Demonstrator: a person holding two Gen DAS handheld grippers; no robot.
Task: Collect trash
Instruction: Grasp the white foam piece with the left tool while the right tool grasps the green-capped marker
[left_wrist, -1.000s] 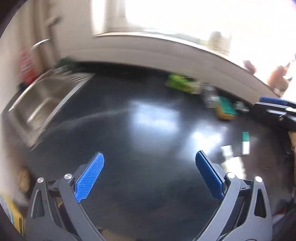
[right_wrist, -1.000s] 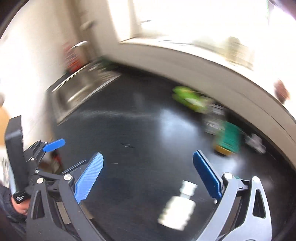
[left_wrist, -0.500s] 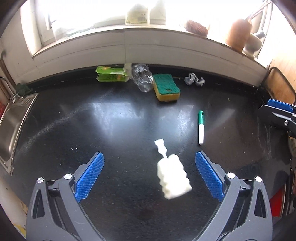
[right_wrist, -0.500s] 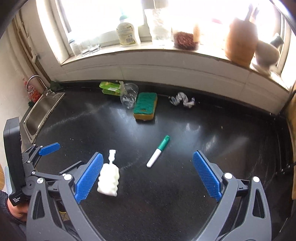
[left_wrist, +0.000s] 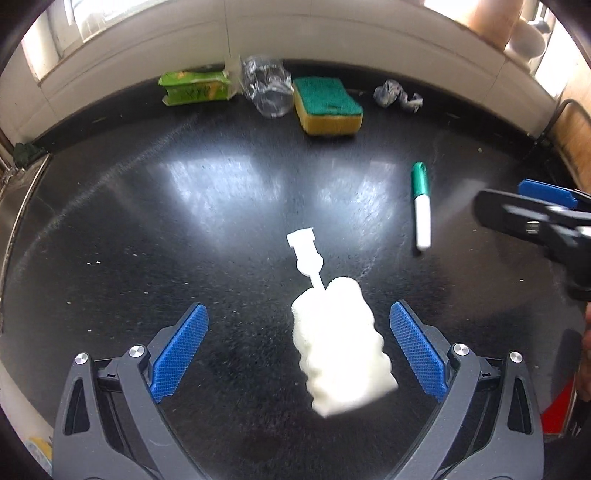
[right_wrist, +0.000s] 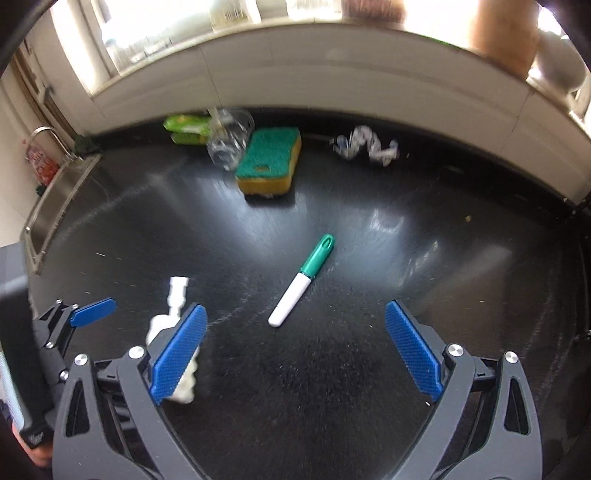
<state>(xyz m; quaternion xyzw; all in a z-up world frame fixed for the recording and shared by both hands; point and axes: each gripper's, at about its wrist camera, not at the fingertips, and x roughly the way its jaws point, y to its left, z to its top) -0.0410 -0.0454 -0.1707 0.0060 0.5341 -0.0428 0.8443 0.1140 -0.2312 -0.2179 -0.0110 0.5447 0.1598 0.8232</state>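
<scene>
Both tongs gape wide, holding nothing. The left gripper (left_wrist: 299, 339) straddles the white brush head (left_wrist: 341, 347) lying near, likely lining up a grab; the right gripper (right_wrist: 295, 339) faces the marker (right_wrist: 303, 278).

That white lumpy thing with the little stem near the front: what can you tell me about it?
The white thing looks like a ribbed foam brush head on a thin plastic stem with a flat square tip. It lies flat on the black counter, stem pointing toward the window. It sits between the open fingers of the left tool, nearer the right one, untouched.
</scene>
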